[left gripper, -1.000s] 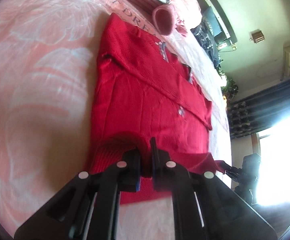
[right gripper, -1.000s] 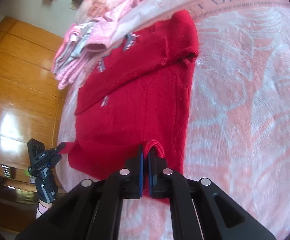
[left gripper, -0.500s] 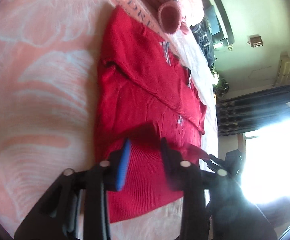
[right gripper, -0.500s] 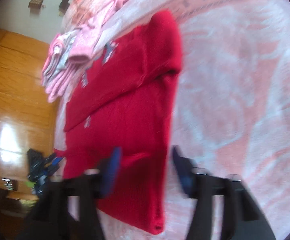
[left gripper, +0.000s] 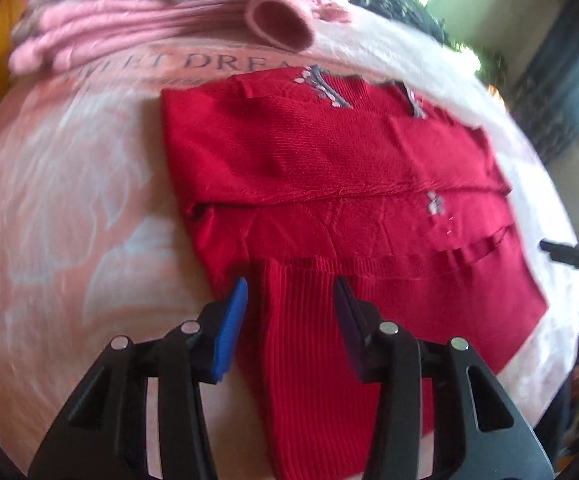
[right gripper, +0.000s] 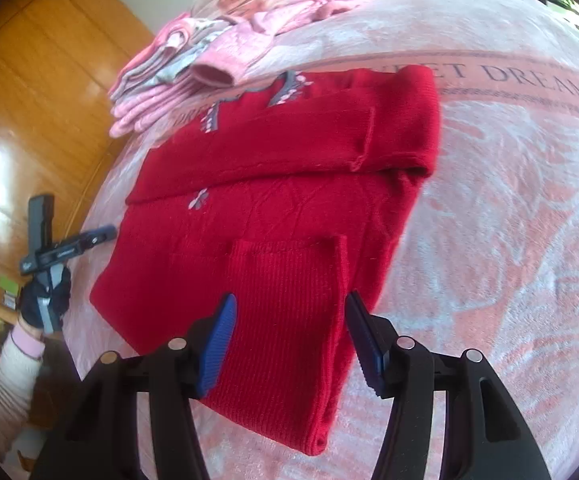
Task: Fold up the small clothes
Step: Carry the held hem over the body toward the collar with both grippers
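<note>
Bare pink blanket lies open to the right of the red sweater. Behind it, folded pink clothes nearly touch its far edge, blocking that side.

The sweater is bright red knit, ribbed at the hem, with little grey and pink-white motifs near the top edge. The blanket under it is pale pink with darker salmon swirls and grey "DREAM" lettering. The folded stack behind is mostly pink with some grey. Both grippers, left and right, are black with blue pads. There's also orange-brown wood panelling.
</note>
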`<state>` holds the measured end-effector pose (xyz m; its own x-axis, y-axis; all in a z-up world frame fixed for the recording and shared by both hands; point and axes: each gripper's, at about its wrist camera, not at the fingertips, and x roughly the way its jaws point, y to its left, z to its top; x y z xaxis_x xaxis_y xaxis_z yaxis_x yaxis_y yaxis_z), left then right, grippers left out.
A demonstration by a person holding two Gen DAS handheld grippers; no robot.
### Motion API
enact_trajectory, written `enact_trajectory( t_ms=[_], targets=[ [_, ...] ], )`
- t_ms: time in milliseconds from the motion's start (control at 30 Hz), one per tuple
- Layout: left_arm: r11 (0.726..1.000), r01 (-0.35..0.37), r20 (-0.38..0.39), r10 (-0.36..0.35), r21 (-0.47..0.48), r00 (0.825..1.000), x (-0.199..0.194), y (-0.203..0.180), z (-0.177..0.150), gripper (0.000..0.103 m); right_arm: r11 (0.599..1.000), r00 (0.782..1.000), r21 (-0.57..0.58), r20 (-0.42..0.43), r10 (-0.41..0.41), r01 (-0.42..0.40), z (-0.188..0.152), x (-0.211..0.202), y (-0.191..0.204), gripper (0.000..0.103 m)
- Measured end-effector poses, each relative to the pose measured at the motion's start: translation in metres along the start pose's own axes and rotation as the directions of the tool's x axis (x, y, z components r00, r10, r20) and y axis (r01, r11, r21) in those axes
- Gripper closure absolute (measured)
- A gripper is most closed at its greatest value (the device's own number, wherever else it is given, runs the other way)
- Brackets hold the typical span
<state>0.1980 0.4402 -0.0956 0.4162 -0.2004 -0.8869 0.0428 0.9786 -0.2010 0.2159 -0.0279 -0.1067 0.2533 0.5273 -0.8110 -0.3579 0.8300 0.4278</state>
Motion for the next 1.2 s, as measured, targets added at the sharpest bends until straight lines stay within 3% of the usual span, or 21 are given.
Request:
enact_trajectory(
  t_ms=[67, 233, 500, 667, 867, 900, 967, 1033, 1200],
  targets=[
    [0.998, -0.039, -0.017, 0.04, 0.045, 0.999, 0.01, -0.002, 0.003, 0.06, 1.0, 1.0, -0.021, -0.005, -0.008, 0.008, -0.002, 0.003, 0.002, 0.045],
    [0.998, -0.022, -0.056, 0.025, 0.056, 0.998, 0.027, 0.0, 0.004, 0.068, 1.0, 1.0, -0.026, -0.014, -0.014, 0.014, -0.001, 0.01, 0.0, 0.045],
    [0.999, 0.017, -0.049, -0.015, 0.043, 0.999, 0.027, 0.002, 0.001, 0.071, 0.995, 1.0, -0.096, -0.016, 0.013, -0.014, 0.012, 0.024, 0.009, 0.045],
    [0.999, 0.019, -0.042, -0.017, 0.051, 0.999, 0.023, -0.001, -0.002, 0.092, 0.982, 0.996, -0.174, -0.045, -0.077, 0.068, 0.022, 0.041, 0.015, 0.045],
    [0.999, 0.0, -0.011, 0.001, 0.047, 1.0, 0.021, -0.001, -0.005, 0.098, 0.965, 0.98, -0.209, -0.082, -0.181, 0.161, 0.029, 0.065, 0.01, 0.045],
    [0.999, -0.004, -0.004, 0.004, 0.047, 1.0, 0.02, -0.002, -0.005, 0.099, 0.96, 0.979, -0.225, -0.076, -0.188, 0.167, 0.028, 0.066, 0.013, 0.047],
    [0.998, -0.019, 0.014, 0.018, 0.055, 1.0, 0.017, -0.005, -0.007, 0.099, 0.944, 0.978, -0.28, -0.061, -0.201, 0.176, 0.024, 0.065, 0.021, 0.079],
    [0.998, -0.028, 0.028, 0.026, 0.059, 0.999, 0.014, -0.007, -0.009, 0.099, 0.936, 0.983, -0.314, -0.039, -0.18, 0.159, 0.019, 0.059, 0.028, 0.095],
    [0.999, 0.003, 0.084, -0.006, 0.034, 0.996, -0.005, -0.009, -0.014, 0.101, 0.94, 0.988, -0.307, 0.025, -0.15, 0.15, 0.01, 0.034, 0.031, 0.098]
  ],
)
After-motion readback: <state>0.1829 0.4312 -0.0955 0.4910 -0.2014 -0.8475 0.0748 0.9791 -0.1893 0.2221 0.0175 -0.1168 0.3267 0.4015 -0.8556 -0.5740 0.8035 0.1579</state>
